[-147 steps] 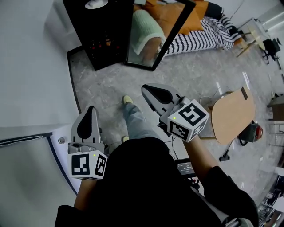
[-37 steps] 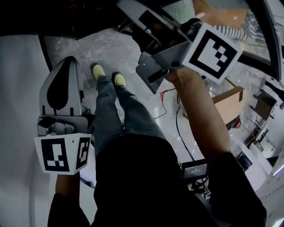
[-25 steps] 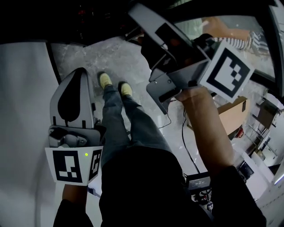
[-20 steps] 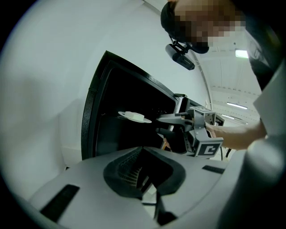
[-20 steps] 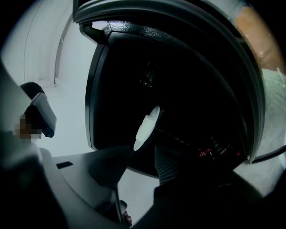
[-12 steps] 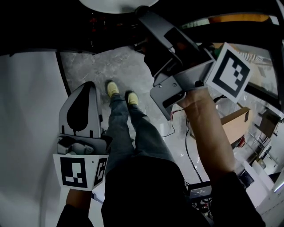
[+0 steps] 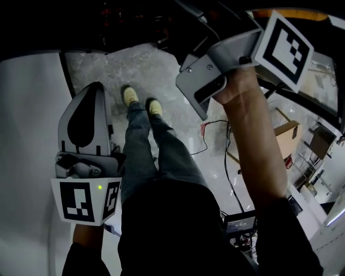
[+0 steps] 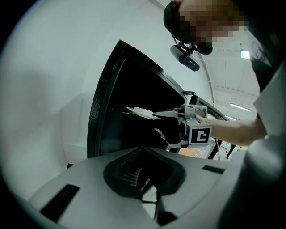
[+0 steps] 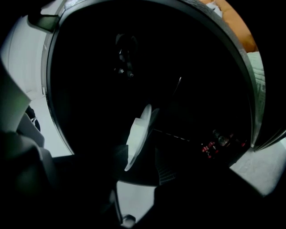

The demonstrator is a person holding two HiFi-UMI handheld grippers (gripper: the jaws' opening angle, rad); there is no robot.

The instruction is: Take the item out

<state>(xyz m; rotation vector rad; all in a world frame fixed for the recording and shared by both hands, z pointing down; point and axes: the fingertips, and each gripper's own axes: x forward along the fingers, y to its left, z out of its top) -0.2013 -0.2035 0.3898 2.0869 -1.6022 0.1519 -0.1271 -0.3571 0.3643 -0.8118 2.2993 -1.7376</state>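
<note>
Jaws of right gripper (image 9: 143, 162) just opened wide, white plate (image 9: 137, 133) between

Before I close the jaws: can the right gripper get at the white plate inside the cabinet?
Probably yes: the cabinet stands open, and the right gripper, its jaws just opened, has the white plate rim between them.

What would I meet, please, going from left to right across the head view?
The left claw → pair of shoes → right claw.
</note>
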